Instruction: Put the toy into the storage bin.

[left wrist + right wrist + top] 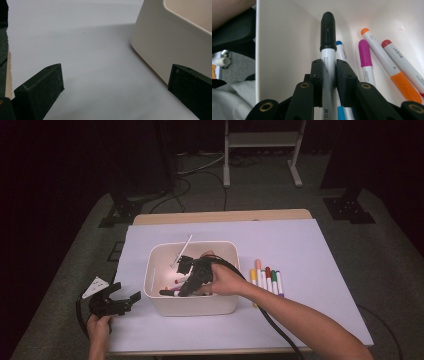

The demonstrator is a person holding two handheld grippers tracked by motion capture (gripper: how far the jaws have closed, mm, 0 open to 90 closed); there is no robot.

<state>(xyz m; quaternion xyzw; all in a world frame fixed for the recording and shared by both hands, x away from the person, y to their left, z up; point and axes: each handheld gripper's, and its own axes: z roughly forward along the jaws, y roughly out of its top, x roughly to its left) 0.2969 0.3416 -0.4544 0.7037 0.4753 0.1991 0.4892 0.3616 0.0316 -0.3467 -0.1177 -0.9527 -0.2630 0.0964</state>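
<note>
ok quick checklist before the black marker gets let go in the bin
1. Right tongs shut on the black marker: ok, both pads press its white barrel.
2. Marker inside the bin: ok, its cap points at the wall.
3. Room to drop it: ok, the blue, pink, orange and red markers lie to one side.
4. Marker low enough to let go: cannot tell.
5. Left tongs out of the way: ok, open, on the table beside the bin.
6. More markers waiting: ok, a row lies right of the bin.
</note>
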